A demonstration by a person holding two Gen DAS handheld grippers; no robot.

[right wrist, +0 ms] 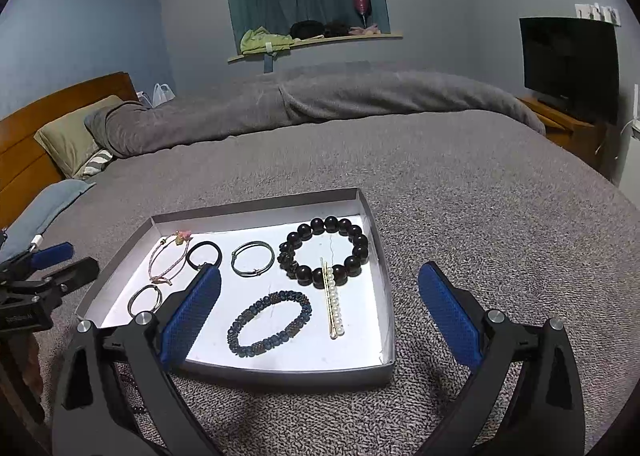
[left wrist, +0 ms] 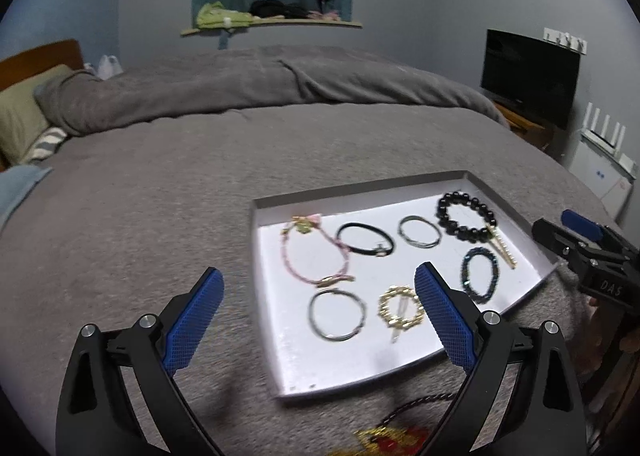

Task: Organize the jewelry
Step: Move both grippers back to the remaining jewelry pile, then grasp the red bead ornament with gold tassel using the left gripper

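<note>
A shallow white tray [left wrist: 516, 220] [right wrist: 386, 288] lies on the grey bed. In it lie a pink cord bracelet [left wrist: 316, 256], a black hair tie [left wrist: 364, 239], two thin grey rings [left wrist: 419, 231] [left wrist: 337, 314], a gold chain ring [left wrist: 401, 306], a black bead bracelet [left wrist: 466, 216] [right wrist: 324, 252], a blue bead bracelet [left wrist: 480, 272] [right wrist: 270, 324] and a pearl hair pin [right wrist: 334, 304]. My left gripper [left wrist: 320, 316] is open and empty above the tray's near left part. My right gripper [right wrist: 320, 312] is open and empty over the tray's near right side. A dark braided cord with a red and gold ornament [left wrist: 400, 432] lies on the blanket before the tray.
The grey blanket [left wrist: 180, 196] covers the bed all around the tray. A pillow [right wrist: 76, 132] and wooden headboard [right wrist: 24, 144] are at far left. A TV [right wrist: 568, 64] on a wooden stand is at far right. The right gripper also shows in the left wrist view [left wrist: 580, 252].
</note>
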